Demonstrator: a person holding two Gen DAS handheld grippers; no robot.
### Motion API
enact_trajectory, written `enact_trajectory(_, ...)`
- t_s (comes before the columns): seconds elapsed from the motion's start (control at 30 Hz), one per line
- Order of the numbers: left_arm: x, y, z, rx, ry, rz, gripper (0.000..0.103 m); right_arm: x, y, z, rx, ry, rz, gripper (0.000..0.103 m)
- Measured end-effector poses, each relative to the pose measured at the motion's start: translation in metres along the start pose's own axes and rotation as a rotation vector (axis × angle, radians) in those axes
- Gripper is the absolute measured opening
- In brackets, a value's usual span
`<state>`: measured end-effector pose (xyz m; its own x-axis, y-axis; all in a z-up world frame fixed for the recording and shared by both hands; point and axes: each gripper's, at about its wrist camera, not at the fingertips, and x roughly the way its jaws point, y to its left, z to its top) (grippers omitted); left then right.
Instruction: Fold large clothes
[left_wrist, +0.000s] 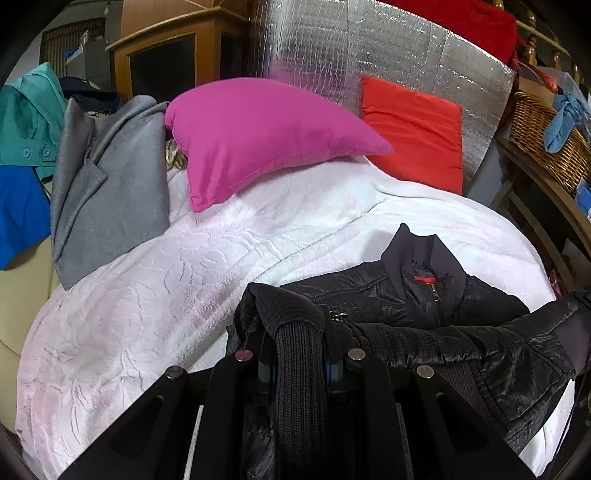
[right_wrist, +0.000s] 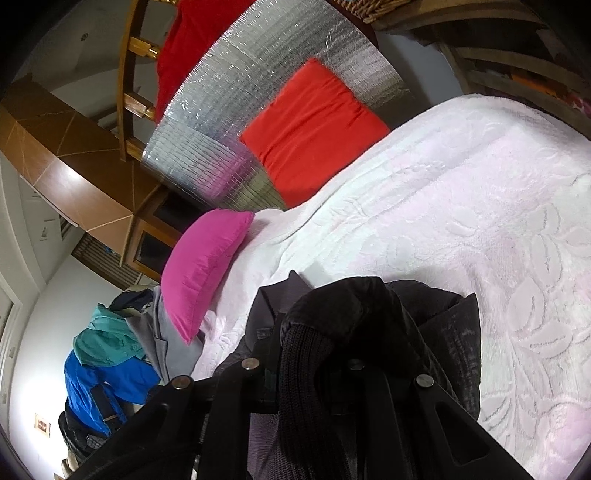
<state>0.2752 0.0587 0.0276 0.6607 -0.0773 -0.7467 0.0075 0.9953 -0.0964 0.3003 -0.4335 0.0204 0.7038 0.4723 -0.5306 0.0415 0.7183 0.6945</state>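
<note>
A black quilted jacket (left_wrist: 424, 295) lies on the white bedspread (left_wrist: 184, 280), collar up, a red tag and zipper showing. My left gripper (left_wrist: 299, 369) is shut on the jacket's ribbed knit cuff, with the sleeve draped over the fingers. One sleeve stretches off to the right. In the right wrist view my right gripper (right_wrist: 314, 373) is shut on another ribbed cuff of the jacket (right_wrist: 436, 332), held above the bedspread (right_wrist: 480, 206). The fingertips are hidden by the fabric in both views.
A magenta pillow (left_wrist: 258, 136) and a red cushion (left_wrist: 417, 133) lie at the bed's head against a silver foil panel (left_wrist: 369, 48). A grey coat (left_wrist: 110, 184), teal and blue garments (left_wrist: 22, 162) are piled at left. A wicker basket (left_wrist: 543, 136) stands at right.
</note>
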Motion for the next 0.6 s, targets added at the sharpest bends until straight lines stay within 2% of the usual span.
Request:
enact_trajectory(0.27,0.031,0.003,0.008,-0.018,0.076,-0.011,0.019,0.026,-0.018,0.009,0.039,0.049,-0.018,0.015)
enact_trajectory(0.6,0.061,0.0,0.011,-0.009,0.139,0.01,0.019,0.051,-0.038,0.013,0.078,0.09,-0.044,0.015)
